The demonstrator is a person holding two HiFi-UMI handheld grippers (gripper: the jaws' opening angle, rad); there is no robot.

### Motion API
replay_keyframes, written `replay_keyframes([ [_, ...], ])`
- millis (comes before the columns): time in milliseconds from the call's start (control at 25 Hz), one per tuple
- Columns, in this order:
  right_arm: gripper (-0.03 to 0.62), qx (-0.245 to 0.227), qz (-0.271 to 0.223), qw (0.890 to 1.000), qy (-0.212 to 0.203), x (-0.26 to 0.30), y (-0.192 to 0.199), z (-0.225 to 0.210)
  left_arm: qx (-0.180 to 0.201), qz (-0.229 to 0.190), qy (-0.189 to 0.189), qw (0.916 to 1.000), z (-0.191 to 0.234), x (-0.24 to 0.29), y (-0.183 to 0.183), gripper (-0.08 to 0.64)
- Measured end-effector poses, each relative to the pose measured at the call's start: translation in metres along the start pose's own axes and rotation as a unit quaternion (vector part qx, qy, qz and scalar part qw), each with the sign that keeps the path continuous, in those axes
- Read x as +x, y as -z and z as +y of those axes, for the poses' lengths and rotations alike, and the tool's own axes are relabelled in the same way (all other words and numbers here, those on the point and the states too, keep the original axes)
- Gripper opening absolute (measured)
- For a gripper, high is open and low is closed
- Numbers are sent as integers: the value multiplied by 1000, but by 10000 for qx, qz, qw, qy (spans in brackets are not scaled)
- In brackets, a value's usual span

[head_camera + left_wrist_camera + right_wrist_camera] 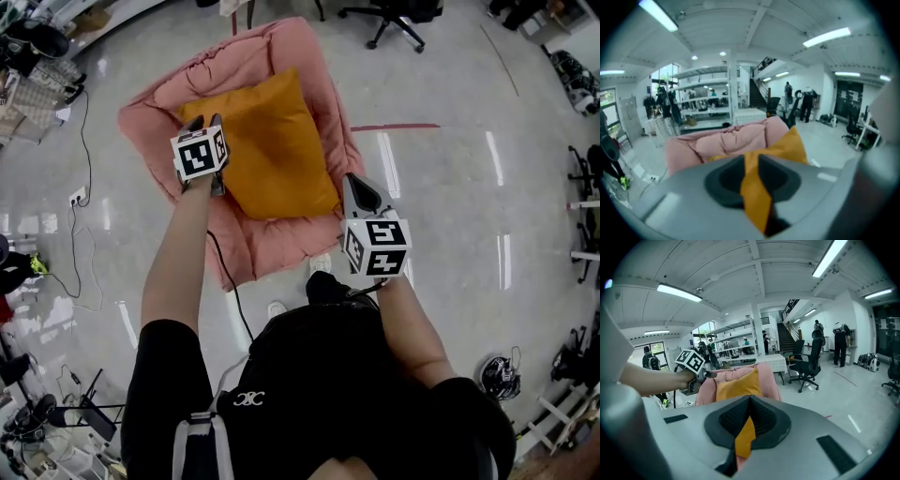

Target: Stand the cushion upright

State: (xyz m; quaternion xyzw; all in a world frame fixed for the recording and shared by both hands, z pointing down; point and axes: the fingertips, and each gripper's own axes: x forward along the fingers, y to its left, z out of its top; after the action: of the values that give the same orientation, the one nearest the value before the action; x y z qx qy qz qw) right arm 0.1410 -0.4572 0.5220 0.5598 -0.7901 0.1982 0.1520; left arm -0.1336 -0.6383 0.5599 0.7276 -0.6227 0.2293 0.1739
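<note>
A pale, glossy floor (450, 84) is seen from above, and most of its upper middle is taken up by a pink padded seat (246, 58), set at about 11 o'clock from the person. The orange cushion (272, 150) is held within that seat, propped against the padded back, with one corner pointed toward 12 o'clock. A black office chair (398, 17) is placed on the floor at 1 o'clock from the seat, well apart from it. A thin red line (394, 127) is marked on the floor at 3 o'clock from the seat.

The left gripper (205, 121) is held at the cushion's 10 o'clock corner. In the left gripper view its jaws are seen standing narrowly apart, a fold of the cushion's edge is passed between them, and a dark gap is left beside the fabric.

The right gripper (349, 180) is held at the cushion's 4 o'clock corner. In the right gripper view its jaws are seen brought together, and a wedge of orange fabric is pinched between the pads.

A black cable (230, 281) is trailed across the floor from the seat's 6 o'clock edge.
</note>
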Motion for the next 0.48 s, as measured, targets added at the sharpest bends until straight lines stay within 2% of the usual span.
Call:
replay_keyframes([
  [40, -2, -2, -32, 10000, -45, 2, -2, 4, 3, -106, -9, 9999, -2, -9, 0, 17],
  [80, -2, 1, -88, 9999, -100, 3, -5, 8, -7, -208, 42, 9998, -7, -19, -1, -2],
  [280, -2, 156, -501, 9980, -340, -1, -27, 27, -167, -843, 310, 9958, -40, -79, -9, -2],
  [480, -3, -273, -818, 9959, -268, -8, -48, 40, -491, -1377, 489, 9880, -68, -140, -24, -2],
])
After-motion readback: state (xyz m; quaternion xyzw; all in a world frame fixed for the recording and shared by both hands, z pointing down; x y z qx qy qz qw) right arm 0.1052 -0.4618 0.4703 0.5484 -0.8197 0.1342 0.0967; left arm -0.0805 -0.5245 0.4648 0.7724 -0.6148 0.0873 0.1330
